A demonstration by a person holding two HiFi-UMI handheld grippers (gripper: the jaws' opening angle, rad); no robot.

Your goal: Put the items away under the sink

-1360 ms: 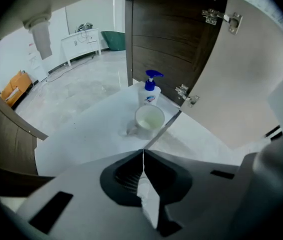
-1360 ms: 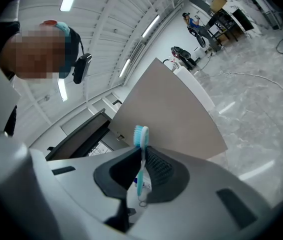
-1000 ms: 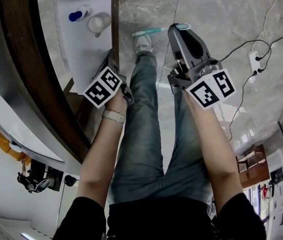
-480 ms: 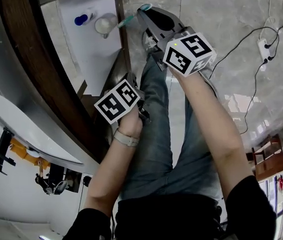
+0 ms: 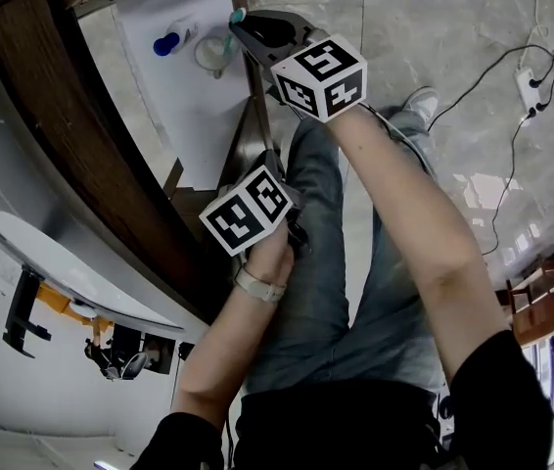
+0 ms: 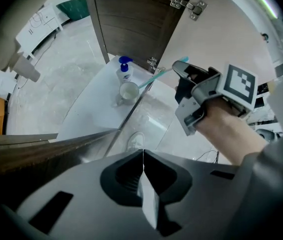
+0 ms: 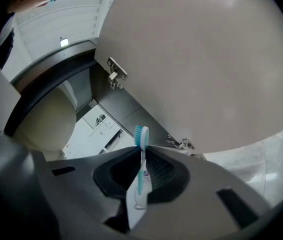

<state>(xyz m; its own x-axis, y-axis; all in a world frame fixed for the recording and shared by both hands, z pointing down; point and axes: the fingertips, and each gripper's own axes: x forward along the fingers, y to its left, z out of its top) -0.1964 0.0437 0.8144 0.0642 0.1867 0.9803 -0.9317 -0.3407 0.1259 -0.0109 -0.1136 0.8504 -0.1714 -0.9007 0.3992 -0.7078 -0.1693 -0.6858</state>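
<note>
The right gripper (image 7: 142,149) is closed on a toothbrush (image 7: 141,166), and the brush head stands out above the tips. It is at the open cabinet, with the pale inner side of the door (image 7: 206,59) just beside it. The handle of the toothbrush points down toward a cup (image 6: 129,90), which stands on the white shelf (image 5: 199,116) beside a bottle (image 6: 124,70) with a blue pump. The left gripper (image 6: 142,154) has its jaws together with nothing between them and hangs lower, near the person's leg (image 5: 316,262).
</note>
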